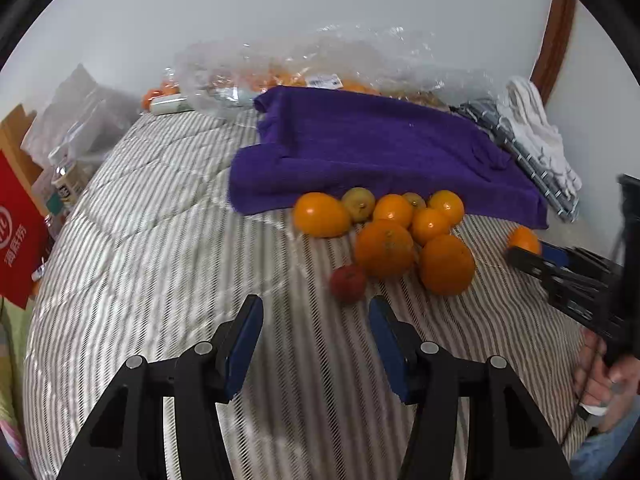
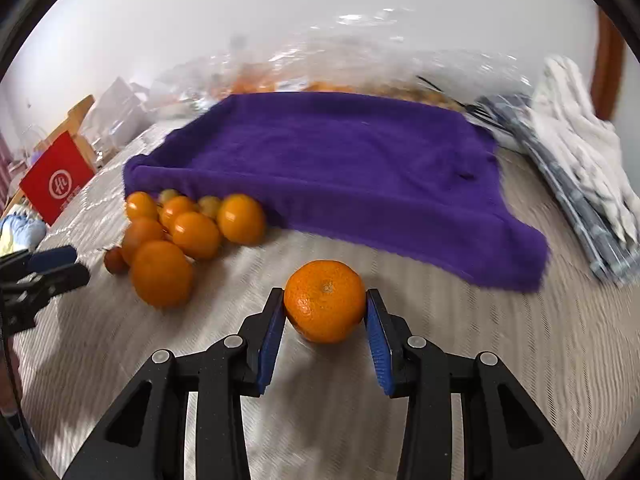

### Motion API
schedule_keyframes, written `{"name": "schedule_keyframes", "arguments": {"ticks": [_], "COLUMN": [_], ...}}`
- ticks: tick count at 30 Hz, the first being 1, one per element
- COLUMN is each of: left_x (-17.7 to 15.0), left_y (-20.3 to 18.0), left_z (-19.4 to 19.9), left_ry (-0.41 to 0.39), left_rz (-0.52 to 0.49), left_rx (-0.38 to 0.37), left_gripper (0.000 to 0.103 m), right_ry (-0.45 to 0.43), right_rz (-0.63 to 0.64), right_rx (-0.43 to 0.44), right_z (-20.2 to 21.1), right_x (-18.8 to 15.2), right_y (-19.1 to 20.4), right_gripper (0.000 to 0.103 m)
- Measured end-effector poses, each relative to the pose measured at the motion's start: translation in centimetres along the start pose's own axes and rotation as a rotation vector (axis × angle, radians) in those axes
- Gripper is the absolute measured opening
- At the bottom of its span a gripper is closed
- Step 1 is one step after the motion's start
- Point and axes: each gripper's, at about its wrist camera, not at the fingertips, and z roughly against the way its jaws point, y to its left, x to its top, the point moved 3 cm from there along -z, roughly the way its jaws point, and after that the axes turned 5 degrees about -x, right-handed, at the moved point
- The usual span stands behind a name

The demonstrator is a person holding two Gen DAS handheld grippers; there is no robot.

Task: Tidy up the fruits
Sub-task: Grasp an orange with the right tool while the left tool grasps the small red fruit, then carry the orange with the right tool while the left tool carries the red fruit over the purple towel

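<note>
A pile of several oranges and small yellow fruits lies on the striped bedcover, against the front edge of a purple towel. A small red fruit sits just ahead of my left gripper, which is open with nothing between its fingers. My right gripper is shut on a single tangerine, both blue pads pressing its sides, right of the pile and in front of the towel. In the left wrist view the right gripper and its tangerine show at the right.
A clear plastic bag with more oranges lies behind the towel by the wall. Folded clothes sit at the right, a red box and bottles at the left edge. A person's hand is at the lower right.
</note>
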Motion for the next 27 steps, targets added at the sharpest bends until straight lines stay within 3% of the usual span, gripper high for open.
{"name": "schedule_keyframes", "arguments": {"ticks": [2, 4, 9, 19, 23, 27], "left_x": [0.2, 0.5, 0.5, 0.1, -0.4, -0.8], "left_y": [-0.6, -0.9, -0.9, 0.6, 1.8, 1.8], "left_z": [-0.8, -1.6, -2.3, -1.3, -0.7, 0.1], "left_ry": [0.01, 0.015, -0.006, -0.066, -0.094, -0.123], "left_rz": [-0.001, -0.008, -0.003, 0.098, 0.172, 0.185], "left_rx": [-0.003, -0.002, -0.035, -0.189, -0.165, -0.203], "left_gripper": [0.052, 0.04, 0.024, 0.023, 0.023, 0.023], "right_ry": [0.003, 0.005, -0.007, -0.013, -0.028, -0.042], "right_rz": [-0.015, -0.038, -0.097, -0.112, -0.121, -0.14], "right_rx": [-0.02, -0.012, 0.018, 0.031, 0.022, 0.02], "right_z": [0.5, 0.9, 1.3, 1.2, 1.5, 1.7], "right_x": [-0.8, -1.3, -1.7, -1.8, -1.8, -1.9], "right_y": [-1.2, -2.0, -3.2, -3.3, -3.5, -3.8], "right_gripper": [0.04, 0.04, 0.04, 0.04, 0.04, 0.04]}}
